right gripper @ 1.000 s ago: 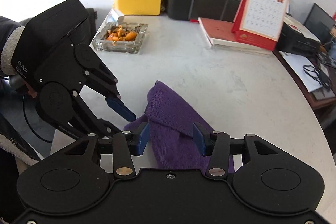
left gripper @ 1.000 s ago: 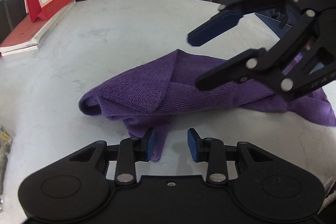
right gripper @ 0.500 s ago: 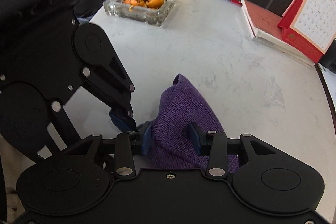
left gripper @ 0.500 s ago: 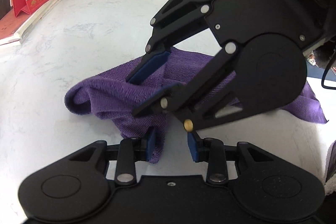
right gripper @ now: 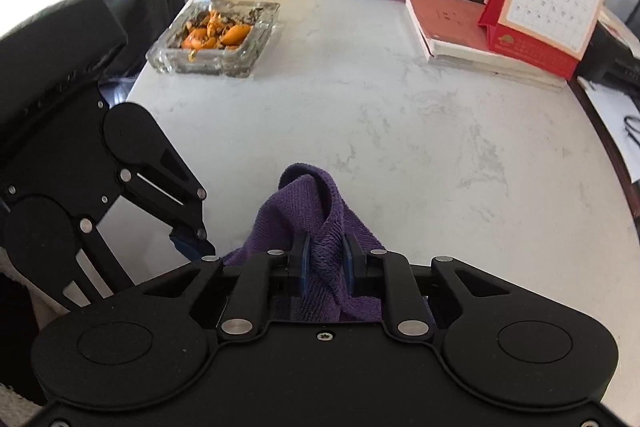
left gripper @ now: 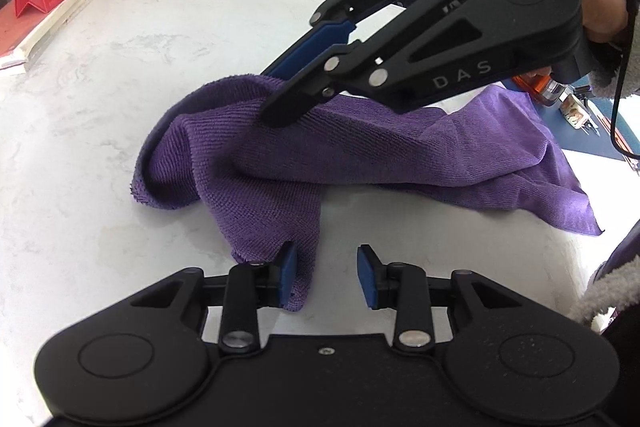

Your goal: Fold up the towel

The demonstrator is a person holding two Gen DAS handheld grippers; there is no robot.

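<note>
Purple towel [left gripper: 400,155] lies crumpled on the white table [left gripper: 100,131]. Nearest, its corner touches one pad of the left gripper [left gripper: 327,277], whose jaws stand apart. Farther on, the right gripper [right gripper: 325,267] is closing on a raised fold.

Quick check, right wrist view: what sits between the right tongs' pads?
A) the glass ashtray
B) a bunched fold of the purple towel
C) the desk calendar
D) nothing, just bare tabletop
B: in the right wrist view, a bunched fold of the purple towel runs up between the blue pads of the right tongs, which are closing on it.
</note>
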